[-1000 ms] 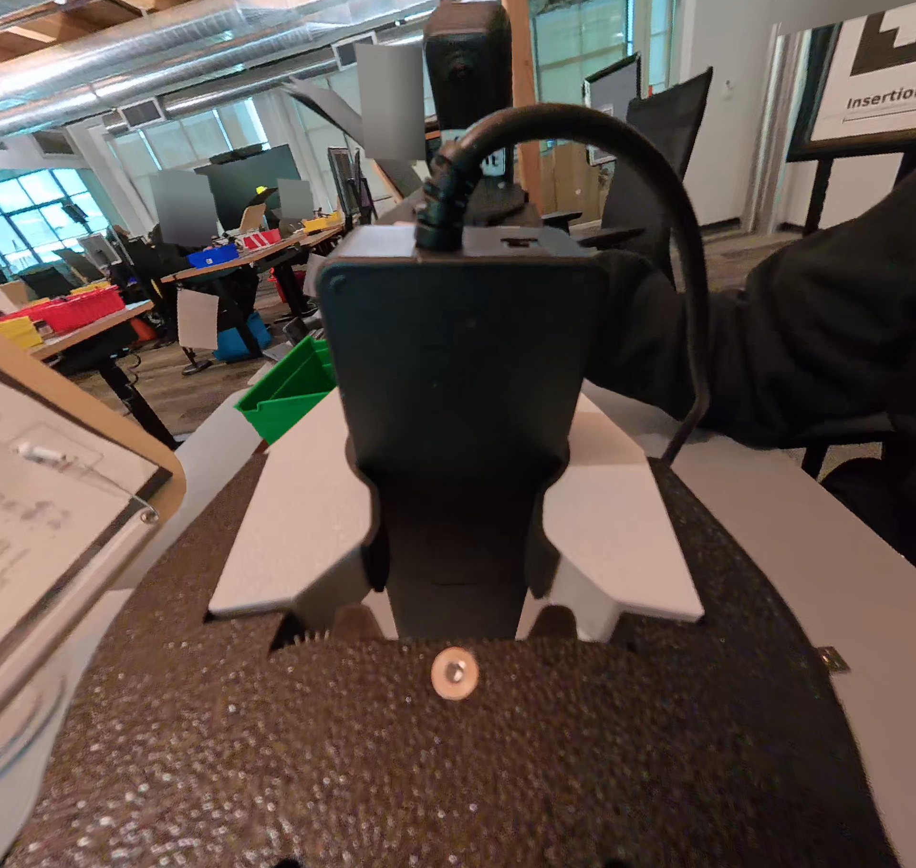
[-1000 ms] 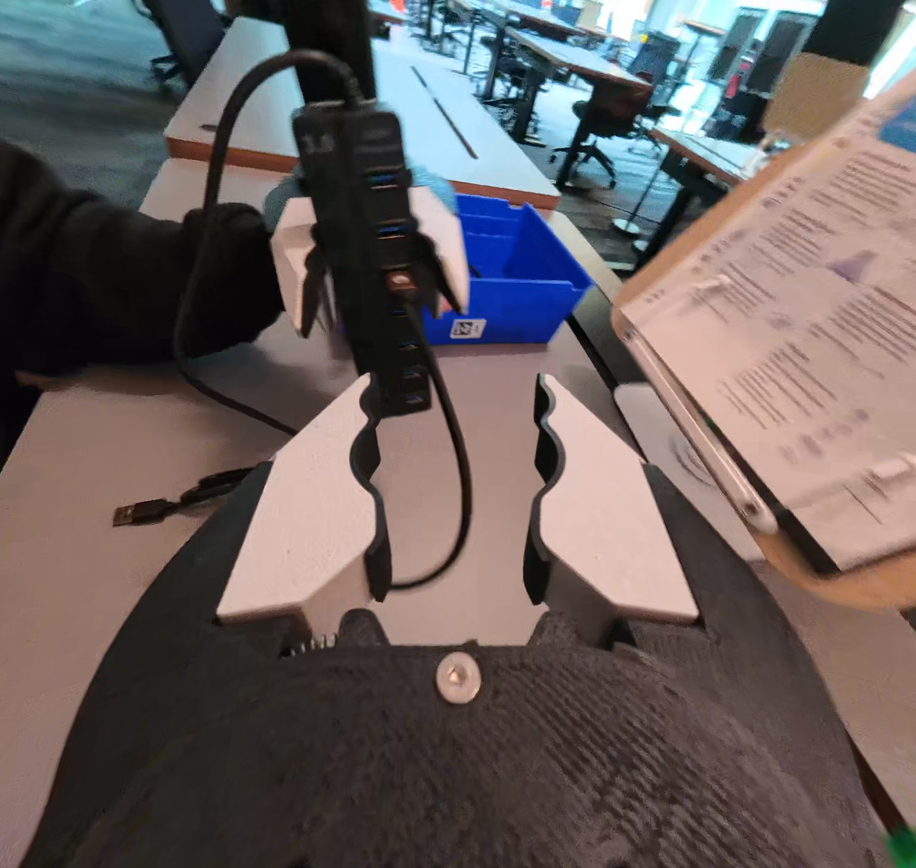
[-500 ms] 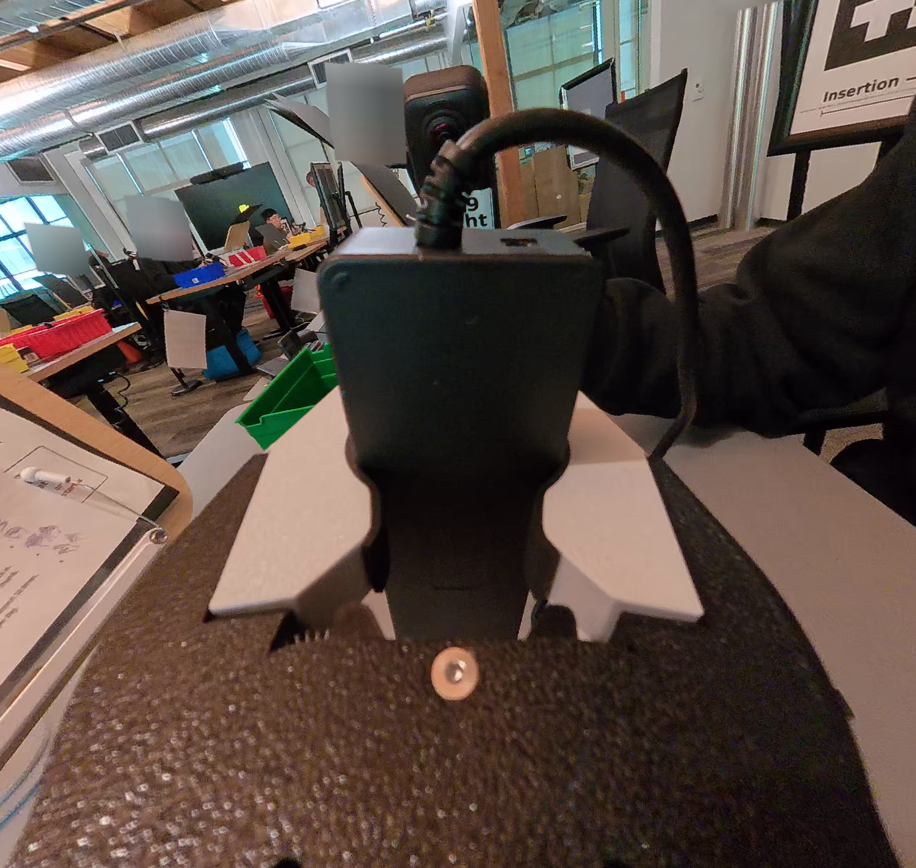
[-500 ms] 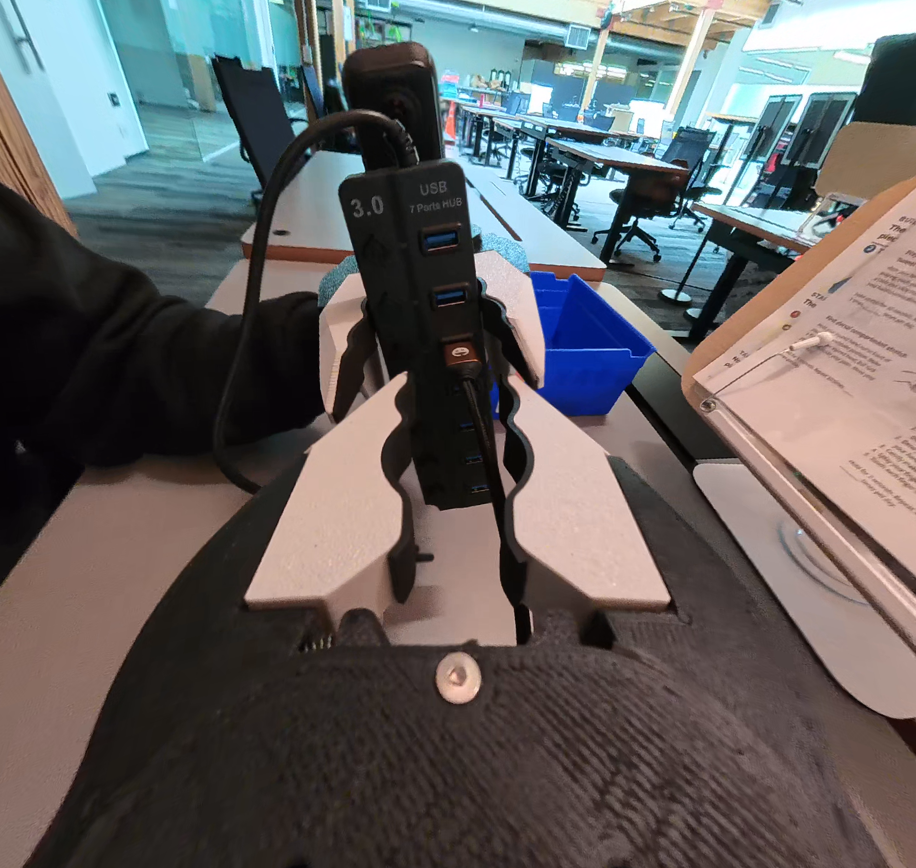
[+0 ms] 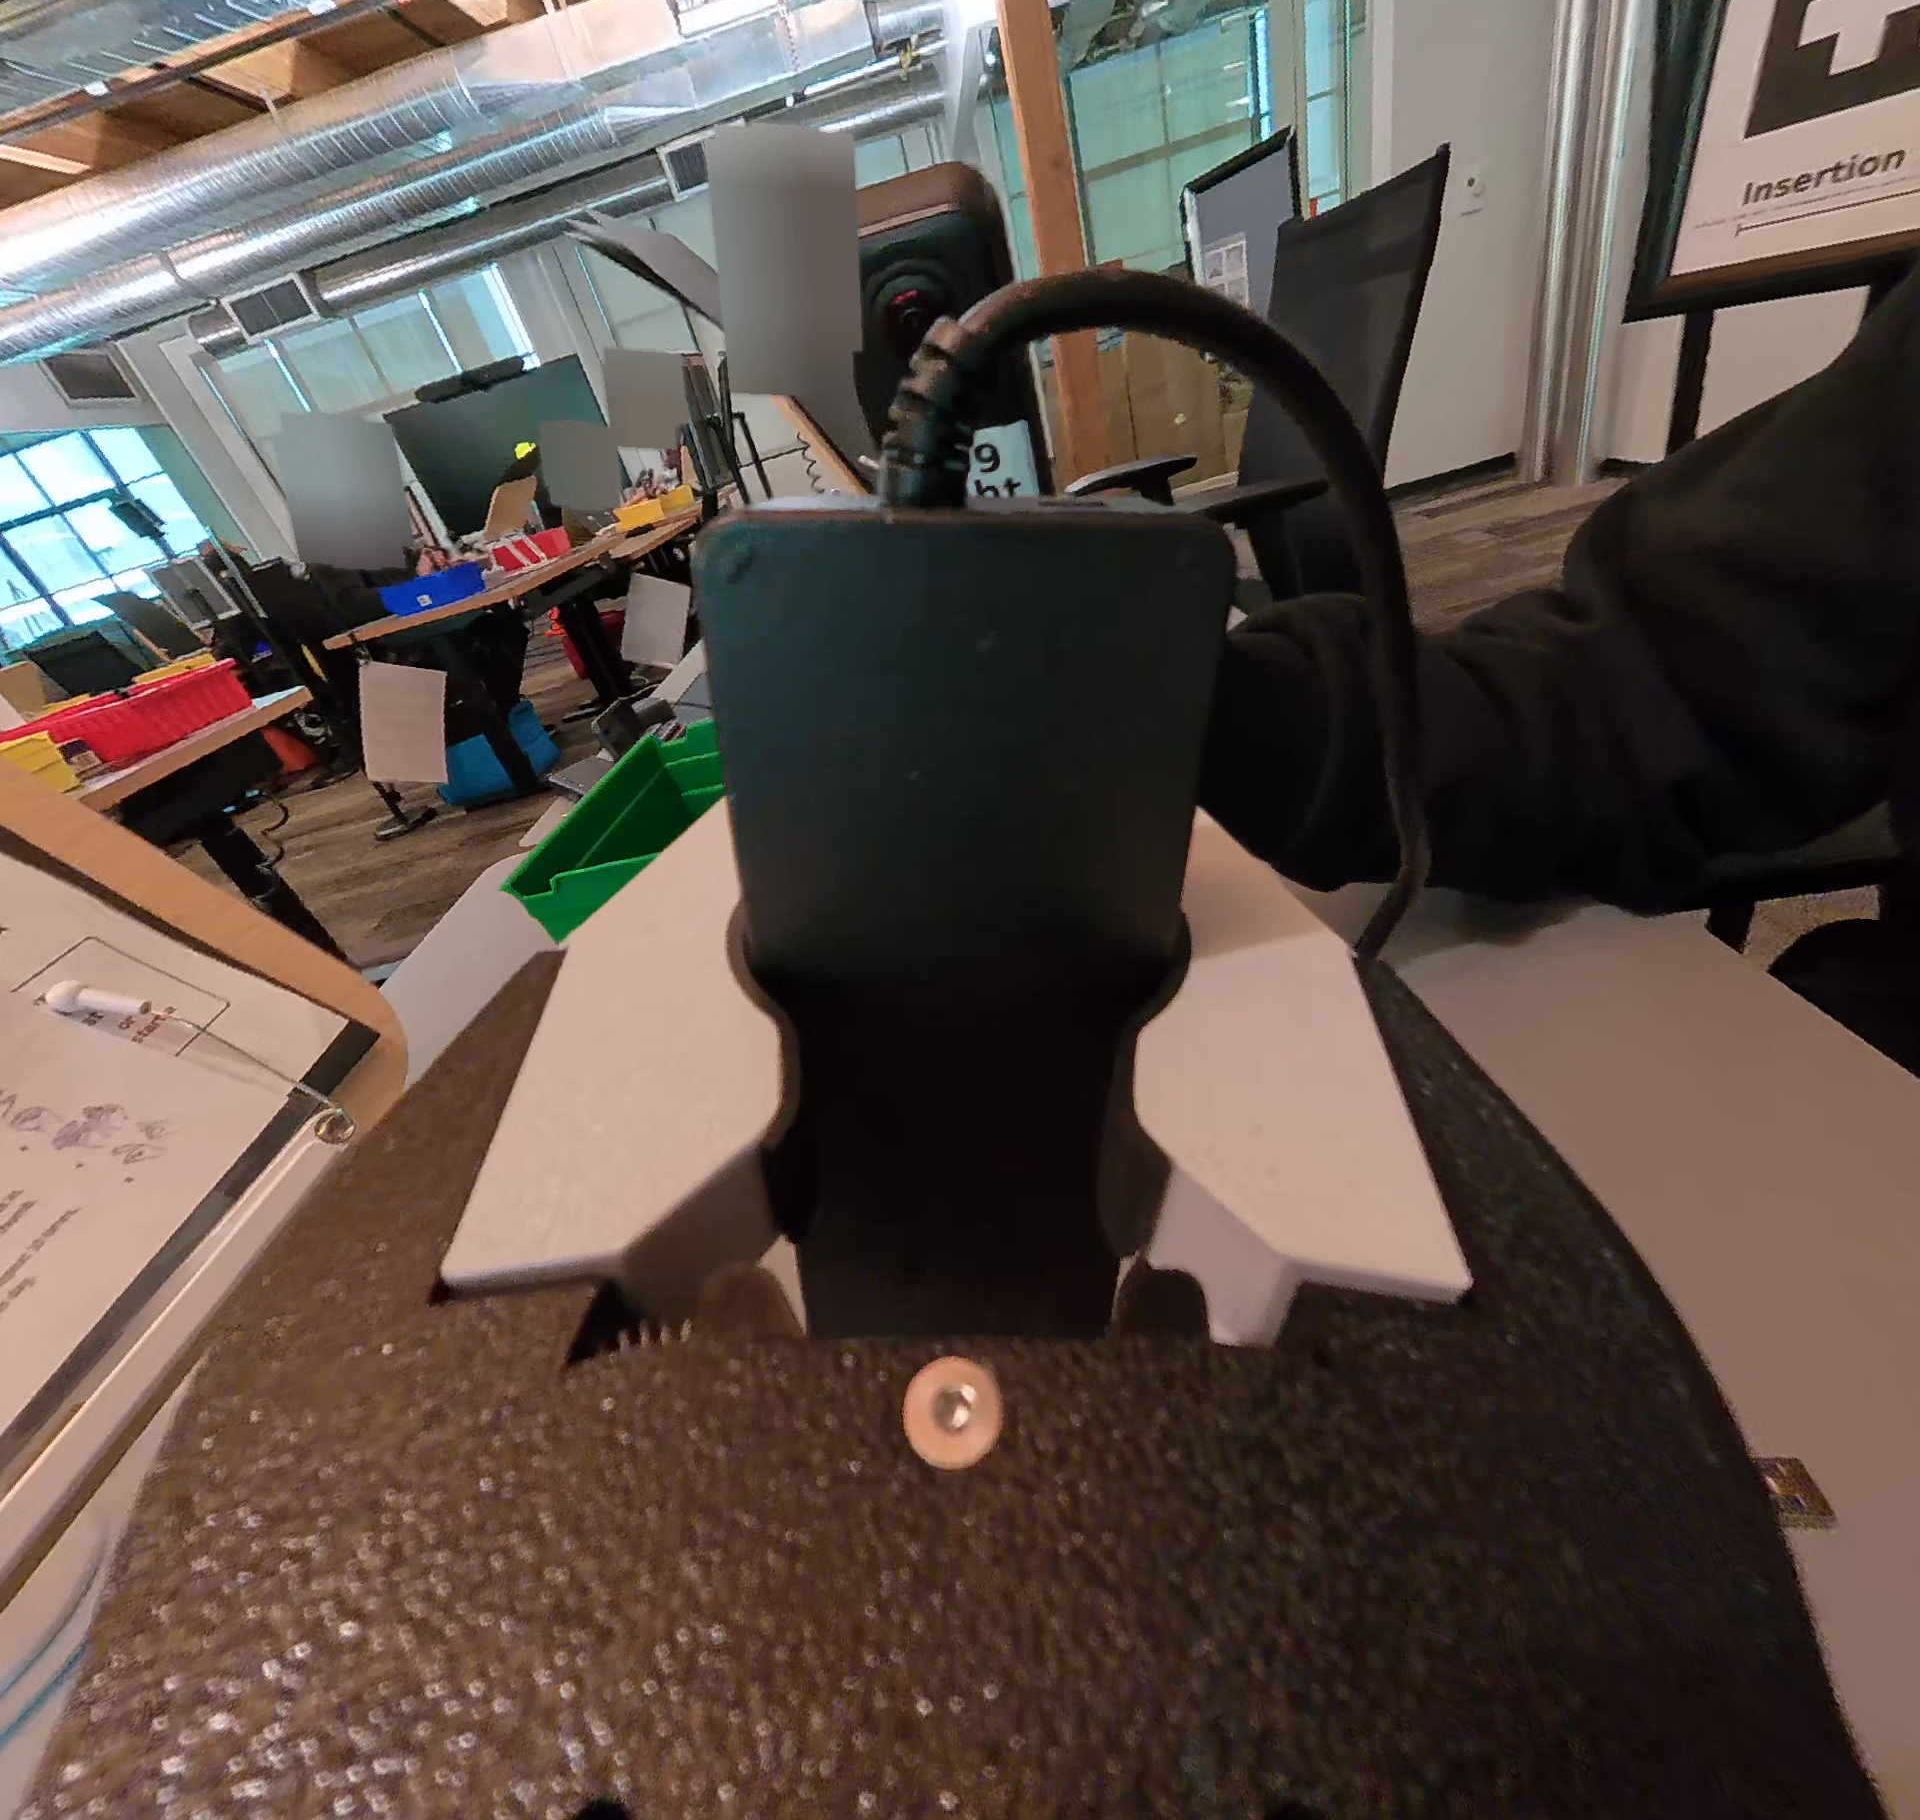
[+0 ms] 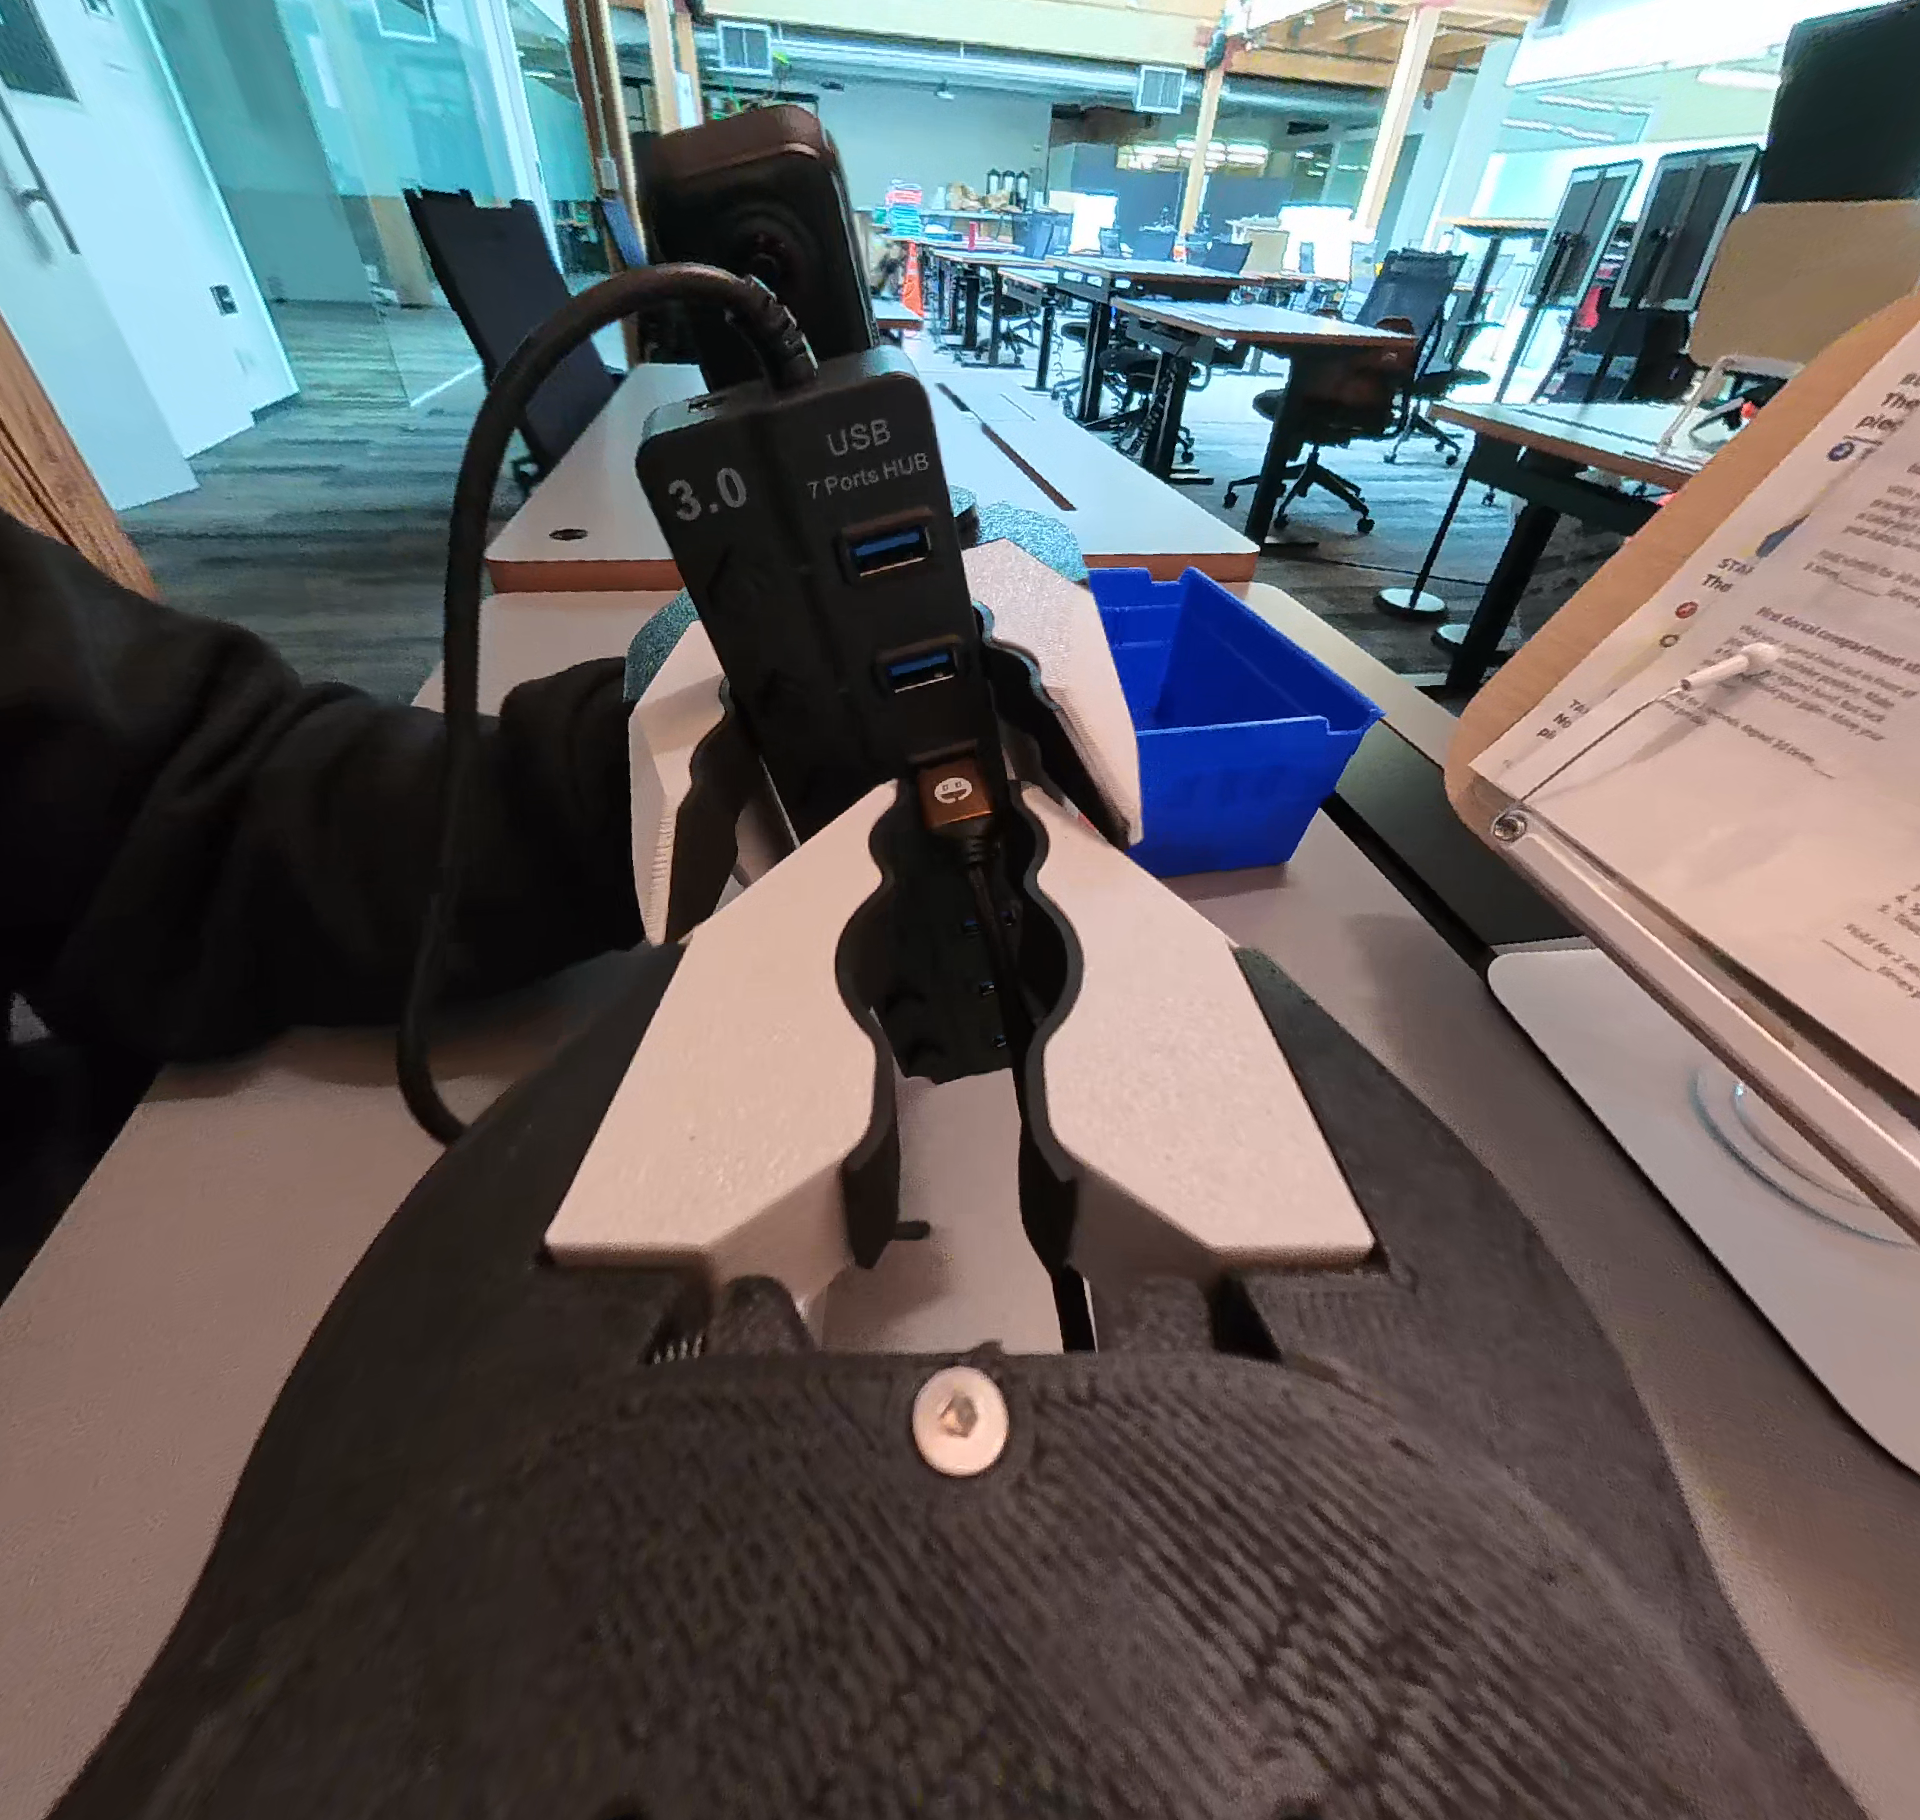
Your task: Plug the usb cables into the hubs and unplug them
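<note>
Black USB hub (image 6: 831, 617) is standing upright above the grey table (image 6: 260, 1251), the left gripper (image 5: 961, 949) pinching its lower body. The right gripper (image 6: 961, 856) is closing around the orange plug (image 6: 951, 796) seated in its third port, beside a blue bin (image 6: 1236, 731).

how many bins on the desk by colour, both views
green bin: 1
blue bin: 1
total: 2
The red, yellow and blue trays on the far desks are not counted.
</note>
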Tool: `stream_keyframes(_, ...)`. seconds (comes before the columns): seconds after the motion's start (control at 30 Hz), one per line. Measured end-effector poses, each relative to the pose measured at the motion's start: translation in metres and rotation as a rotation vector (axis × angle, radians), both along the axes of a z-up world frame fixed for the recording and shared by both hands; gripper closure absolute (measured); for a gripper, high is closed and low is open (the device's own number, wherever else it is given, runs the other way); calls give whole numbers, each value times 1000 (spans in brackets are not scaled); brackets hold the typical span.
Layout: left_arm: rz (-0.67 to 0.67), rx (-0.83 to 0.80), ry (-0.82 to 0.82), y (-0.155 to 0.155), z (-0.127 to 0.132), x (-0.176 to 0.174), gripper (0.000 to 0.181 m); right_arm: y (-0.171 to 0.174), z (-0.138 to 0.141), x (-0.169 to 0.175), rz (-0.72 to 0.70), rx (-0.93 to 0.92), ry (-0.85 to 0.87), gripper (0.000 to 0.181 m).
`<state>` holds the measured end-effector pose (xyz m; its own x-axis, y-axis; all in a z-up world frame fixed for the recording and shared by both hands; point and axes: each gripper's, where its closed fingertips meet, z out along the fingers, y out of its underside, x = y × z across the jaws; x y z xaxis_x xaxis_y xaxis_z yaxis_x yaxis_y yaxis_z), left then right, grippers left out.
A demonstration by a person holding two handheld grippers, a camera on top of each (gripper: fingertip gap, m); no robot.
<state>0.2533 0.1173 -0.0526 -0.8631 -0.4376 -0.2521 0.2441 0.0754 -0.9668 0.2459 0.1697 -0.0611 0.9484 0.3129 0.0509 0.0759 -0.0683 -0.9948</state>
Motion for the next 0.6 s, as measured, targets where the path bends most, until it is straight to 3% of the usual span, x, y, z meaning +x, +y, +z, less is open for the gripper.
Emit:
stream_keyframes(0.33,37,32,42,5,-9,6,120,4,-7,4,-38,-73,-37,167)
stream_keyframes(0.6,79,118,34,7,-21,11,120,-4,-11,9,-77,-139,-164,167)
